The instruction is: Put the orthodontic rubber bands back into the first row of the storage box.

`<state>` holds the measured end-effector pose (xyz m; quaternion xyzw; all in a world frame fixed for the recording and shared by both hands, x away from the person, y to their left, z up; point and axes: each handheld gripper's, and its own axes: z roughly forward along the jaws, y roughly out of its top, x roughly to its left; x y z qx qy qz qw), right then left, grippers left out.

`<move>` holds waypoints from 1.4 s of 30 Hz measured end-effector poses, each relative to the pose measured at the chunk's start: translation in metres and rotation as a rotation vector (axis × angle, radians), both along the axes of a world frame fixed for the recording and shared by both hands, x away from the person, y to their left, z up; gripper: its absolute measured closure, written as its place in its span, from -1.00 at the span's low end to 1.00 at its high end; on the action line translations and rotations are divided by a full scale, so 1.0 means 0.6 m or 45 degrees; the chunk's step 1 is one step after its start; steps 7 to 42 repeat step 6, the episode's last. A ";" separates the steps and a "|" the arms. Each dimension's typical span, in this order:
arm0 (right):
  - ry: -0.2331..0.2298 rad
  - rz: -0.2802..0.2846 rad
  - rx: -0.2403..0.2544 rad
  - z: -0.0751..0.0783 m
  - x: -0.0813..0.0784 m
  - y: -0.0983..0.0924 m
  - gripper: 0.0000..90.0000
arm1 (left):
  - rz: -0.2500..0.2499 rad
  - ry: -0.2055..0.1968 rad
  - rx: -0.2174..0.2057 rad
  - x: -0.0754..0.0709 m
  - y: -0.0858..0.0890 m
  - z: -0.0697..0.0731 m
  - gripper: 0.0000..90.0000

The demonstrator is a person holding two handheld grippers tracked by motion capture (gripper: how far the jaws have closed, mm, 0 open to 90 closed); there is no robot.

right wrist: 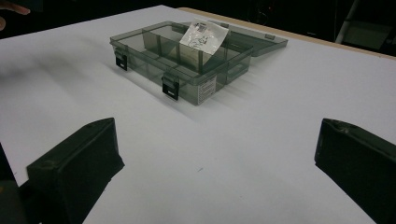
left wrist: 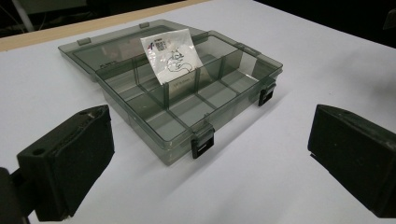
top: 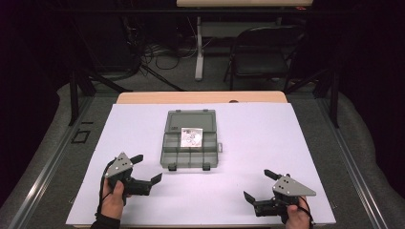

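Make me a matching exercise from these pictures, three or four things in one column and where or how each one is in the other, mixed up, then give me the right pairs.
Things:
1. organiser box
2. small plastic bag
3. left gripper
4. right gripper

States:
A. jaws open, near the table's front right
B. lid swung open, lying flat behind it
C. propped on the dividers inside the box
D. jaws open, just left of the box's front corner

Pairs: 1-B, 2-C, 3-D, 4-A
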<state>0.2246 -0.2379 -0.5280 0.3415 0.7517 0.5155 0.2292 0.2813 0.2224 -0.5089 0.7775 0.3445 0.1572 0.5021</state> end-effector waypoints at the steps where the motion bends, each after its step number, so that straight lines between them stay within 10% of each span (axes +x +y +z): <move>1: -0.002 -0.004 0.000 0.000 0.000 0.000 -1.00 | -0.001 0.000 0.000 0.000 0.000 0.000 -0.99; 42: -0.003 -0.004 0.000 0.000 0.000 0.000 -1.00 | 0.003 0.007 0.001 0.002 0.000 -0.002 -0.99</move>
